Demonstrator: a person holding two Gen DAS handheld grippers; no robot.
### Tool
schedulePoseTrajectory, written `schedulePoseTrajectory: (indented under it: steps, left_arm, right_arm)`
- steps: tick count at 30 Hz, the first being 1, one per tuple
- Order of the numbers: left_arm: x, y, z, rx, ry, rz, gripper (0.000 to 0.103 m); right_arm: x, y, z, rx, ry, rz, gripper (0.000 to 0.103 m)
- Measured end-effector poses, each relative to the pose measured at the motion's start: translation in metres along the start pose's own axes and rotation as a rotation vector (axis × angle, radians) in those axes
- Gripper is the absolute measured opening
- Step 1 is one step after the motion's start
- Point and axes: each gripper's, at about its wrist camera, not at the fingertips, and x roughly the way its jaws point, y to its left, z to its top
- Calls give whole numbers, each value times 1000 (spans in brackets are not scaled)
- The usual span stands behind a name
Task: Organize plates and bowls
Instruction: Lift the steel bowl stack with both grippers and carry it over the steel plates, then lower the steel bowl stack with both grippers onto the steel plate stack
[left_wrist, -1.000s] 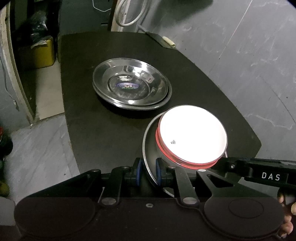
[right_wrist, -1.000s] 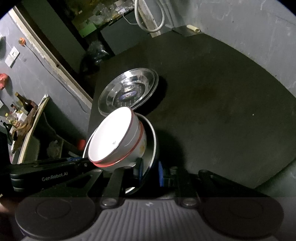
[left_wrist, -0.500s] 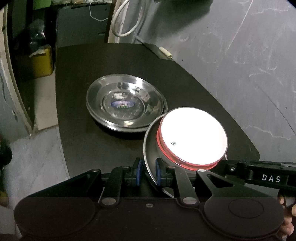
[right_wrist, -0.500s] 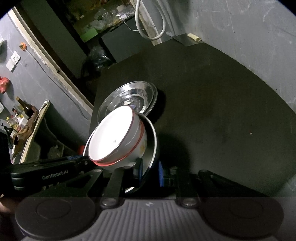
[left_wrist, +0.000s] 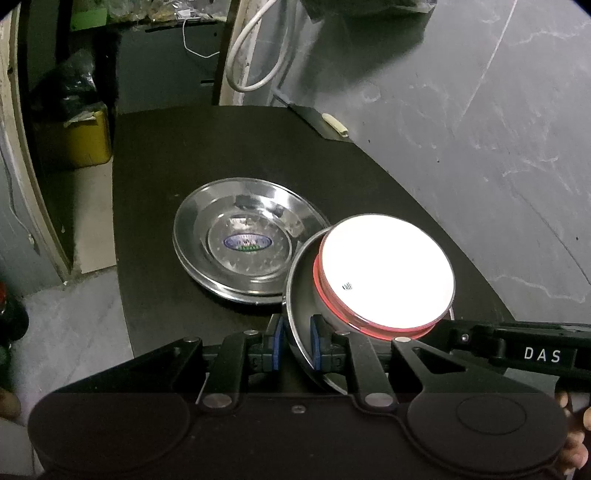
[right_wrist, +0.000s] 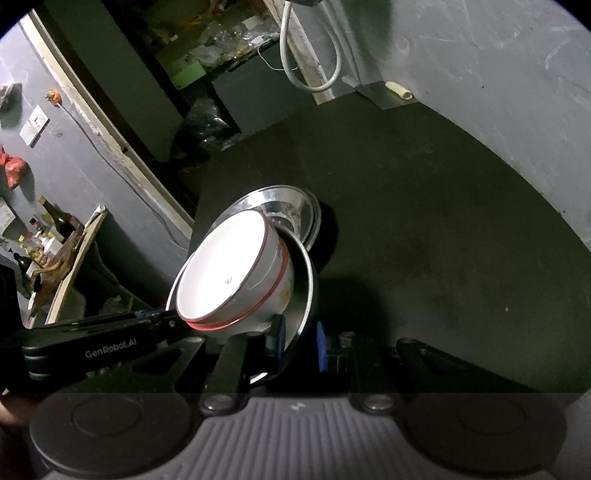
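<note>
Light level: dim room, dark corners in both views.
Glare: the white bowl (left_wrist: 386, 271) is blown out, its inside without detail.
Reflections: bright streaks on the steel plates (left_wrist: 240, 243).
Shadows: a dark patch on the black table (right_wrist: 443, 240) right of the dishes.
Distortion: strong fisheye bending at the edges.

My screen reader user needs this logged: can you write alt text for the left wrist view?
The left gripper is shut on the rim of a steel plate carrying white, red-rimmed bowls, just right of stacked steel plates on a black table. The right gripper's arm enters at lower right.
</note>
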Motion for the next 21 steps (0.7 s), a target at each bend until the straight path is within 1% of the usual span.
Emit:
schedulePoseTrajectory:
  steps: [21]
  left_arm:
    - [7,6,27,-7,-43,35,15]
  right_arm:
    - [10,3,25,-37,-2,43,20]
